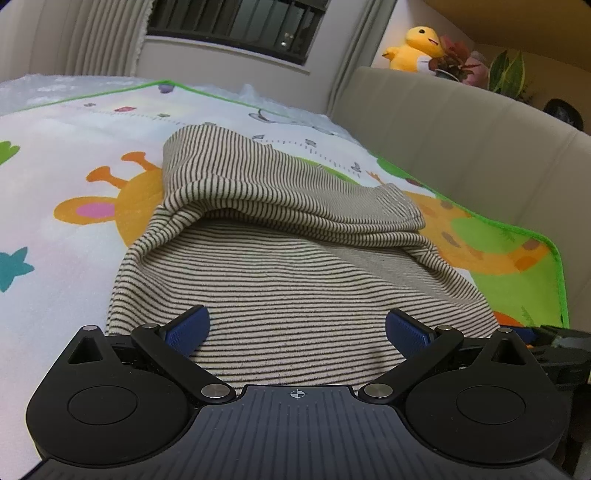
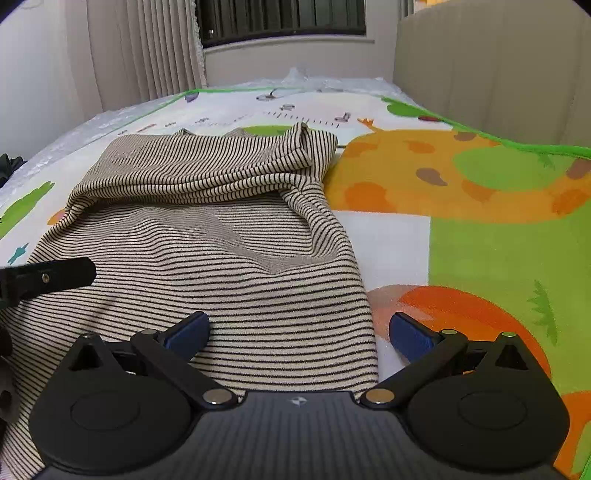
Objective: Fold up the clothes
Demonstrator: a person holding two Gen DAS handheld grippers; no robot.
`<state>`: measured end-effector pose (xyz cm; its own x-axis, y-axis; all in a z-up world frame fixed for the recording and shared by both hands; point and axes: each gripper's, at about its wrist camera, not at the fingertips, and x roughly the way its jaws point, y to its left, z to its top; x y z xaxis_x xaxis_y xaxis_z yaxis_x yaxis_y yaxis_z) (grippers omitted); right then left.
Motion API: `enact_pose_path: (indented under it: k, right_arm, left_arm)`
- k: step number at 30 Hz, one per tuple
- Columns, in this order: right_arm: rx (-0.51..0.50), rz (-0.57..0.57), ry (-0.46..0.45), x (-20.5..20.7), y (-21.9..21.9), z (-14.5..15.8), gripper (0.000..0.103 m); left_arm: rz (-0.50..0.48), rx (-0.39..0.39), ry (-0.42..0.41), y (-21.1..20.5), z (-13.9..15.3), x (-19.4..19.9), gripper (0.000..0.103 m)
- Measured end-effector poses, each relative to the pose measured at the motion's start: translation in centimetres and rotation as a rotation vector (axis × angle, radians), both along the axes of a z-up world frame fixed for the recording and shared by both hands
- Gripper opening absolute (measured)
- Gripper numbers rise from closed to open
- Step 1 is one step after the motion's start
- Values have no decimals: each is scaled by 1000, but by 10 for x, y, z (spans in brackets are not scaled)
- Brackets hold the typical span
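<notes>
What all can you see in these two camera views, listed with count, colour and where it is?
striped garment: one, beige with dark stripes, partly folded on the mat, far part bunched over the near part
play mat: one, white with green edge and orange giraffe print, spread under the garment
headboard: one, beige padded, along the mat's right side
plush toy: one, yellow, on top of the headboard
potted plants: reddish and green leaves, beside the toy; count unclear
curtain: beige, left of the window
window: one, dark with bars, far wall
left hand-held gripper: one, black with blue pads, open over the garment's near edge
right hand-held gripper: one, black with blue pads, open, straddling the garment's right edge
</notes>
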<state>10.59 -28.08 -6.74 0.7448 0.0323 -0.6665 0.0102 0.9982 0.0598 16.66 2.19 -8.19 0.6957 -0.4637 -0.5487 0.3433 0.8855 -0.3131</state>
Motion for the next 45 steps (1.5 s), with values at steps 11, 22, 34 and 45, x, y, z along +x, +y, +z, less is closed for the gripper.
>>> enact_pose_path:
  k: [11,22,34,45]
  right_arm:
    - [41,-10,-42,-13,-6,3,103]
    - [3,60,131,11,-6,9,103]
    - [35,79,43,3,-17,28,103]
    - [111,26,-125,111,-23,75,48]
  left_arm:
    - [0,-10,-5,1,0,-1,103]
    - [-10,28,-15,-3,1,-4,103]
    - [-12,2,-4,2,0,-3,103]
    - [-20,-34,3,7,-2,-1,103]
